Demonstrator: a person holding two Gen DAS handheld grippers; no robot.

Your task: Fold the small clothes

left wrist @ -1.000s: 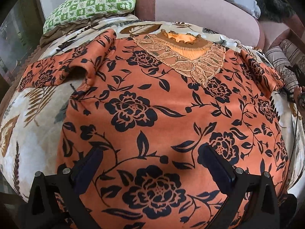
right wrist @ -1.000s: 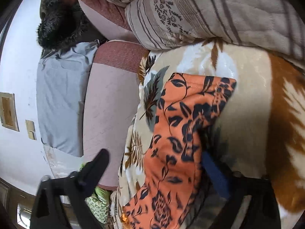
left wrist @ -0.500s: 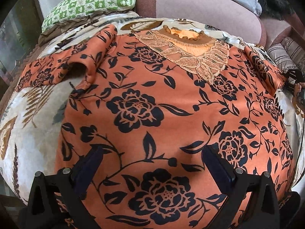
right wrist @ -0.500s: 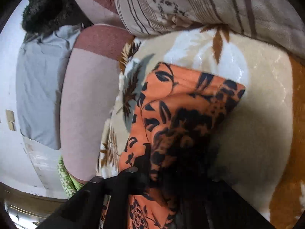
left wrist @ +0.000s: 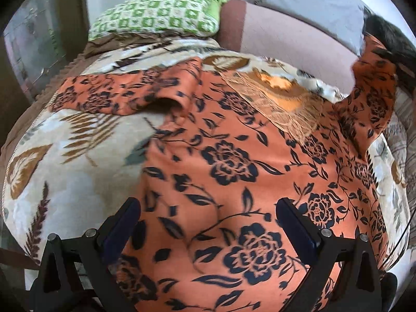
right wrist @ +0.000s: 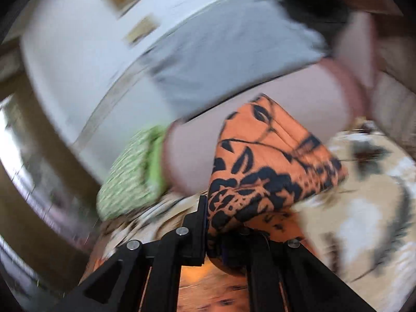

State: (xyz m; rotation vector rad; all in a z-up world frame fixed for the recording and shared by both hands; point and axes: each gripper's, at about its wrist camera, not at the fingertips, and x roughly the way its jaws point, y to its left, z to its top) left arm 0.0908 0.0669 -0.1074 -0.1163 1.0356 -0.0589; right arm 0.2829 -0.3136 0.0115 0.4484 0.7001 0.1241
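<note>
While the right claw [right wrist: 221, 236] pinches its sleeve, the orange floral top [left wrist: 234, 182], soft, light and limp, lies beneath the wide-open left claw [left wrist: 208, 223], best taken at hem or cuff.

Both wrist views face the green pillow [left wrist: 158, 13], sofa-ward

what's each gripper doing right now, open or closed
Left gripper: open, above the orange black-flowered blouse, holding nothing.
Right gripper: closed on the blouse's lifted sleeve.
</note>
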